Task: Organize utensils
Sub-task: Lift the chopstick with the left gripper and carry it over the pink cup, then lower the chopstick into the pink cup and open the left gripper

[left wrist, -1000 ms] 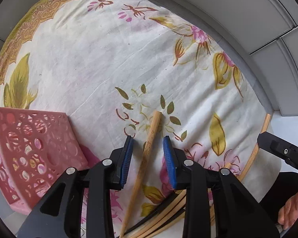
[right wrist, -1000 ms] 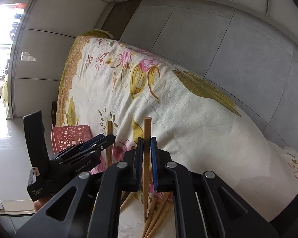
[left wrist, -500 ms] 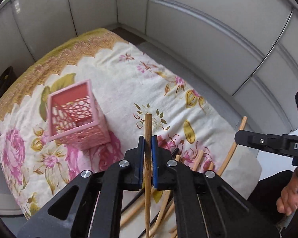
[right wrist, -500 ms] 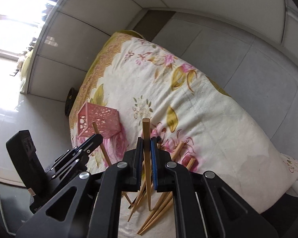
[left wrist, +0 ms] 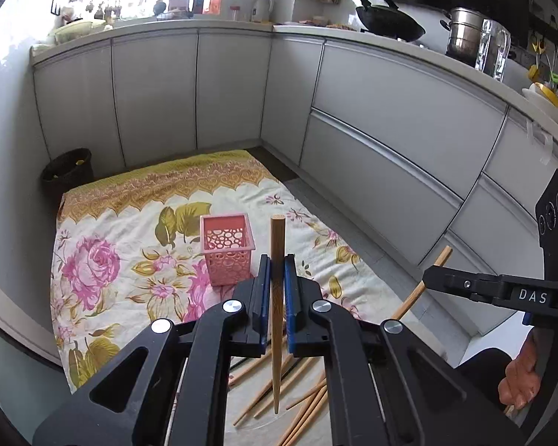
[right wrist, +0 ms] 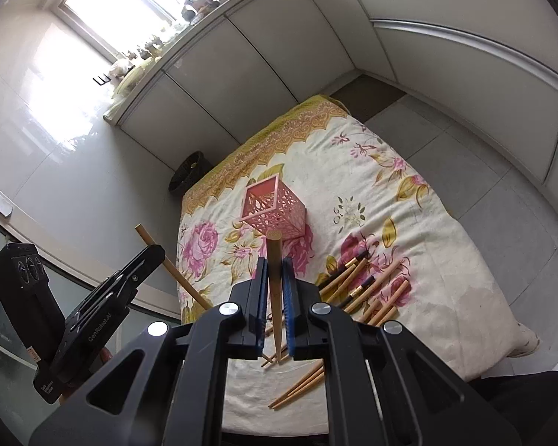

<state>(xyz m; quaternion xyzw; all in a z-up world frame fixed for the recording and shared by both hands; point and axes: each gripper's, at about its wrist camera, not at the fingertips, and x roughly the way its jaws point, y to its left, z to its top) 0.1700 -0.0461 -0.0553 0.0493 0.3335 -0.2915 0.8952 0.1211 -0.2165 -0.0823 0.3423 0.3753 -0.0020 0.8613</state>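
Gripper on the left (left wrist: 275,290) has its blue pads pinched onto a single tapered wooden chopstick (left wrist: 277,316), gripped about midway so the thick end stands up past the fingertips and the thin end hangs below. That hold looks chosen for dropping the stick end-first into a container. Ahead of it on the flowered bedsheet (left wrist: 104,260) stands the pink perforated plastic utensil holder (left wrist: 227,249), upright and open-topped, apparently with nothing in it yet. Below the jaws lies the loose pile of remaining chopsticks (left wrist: 301,397), scattered at the near edge of the cloth, some wooden and a few dark ones with gold bands.

Further right, the right gripper (right wrist: 275,297) is likewise clamped on its own wooden chopstick (right wrist: 275,290), thick end forward, lined up roughly toward the holder. Both hands are raised well clear of the pile, which suits carrying the two sticks across to the holder together. The task seems barely begun, since most utensils are unsorted.
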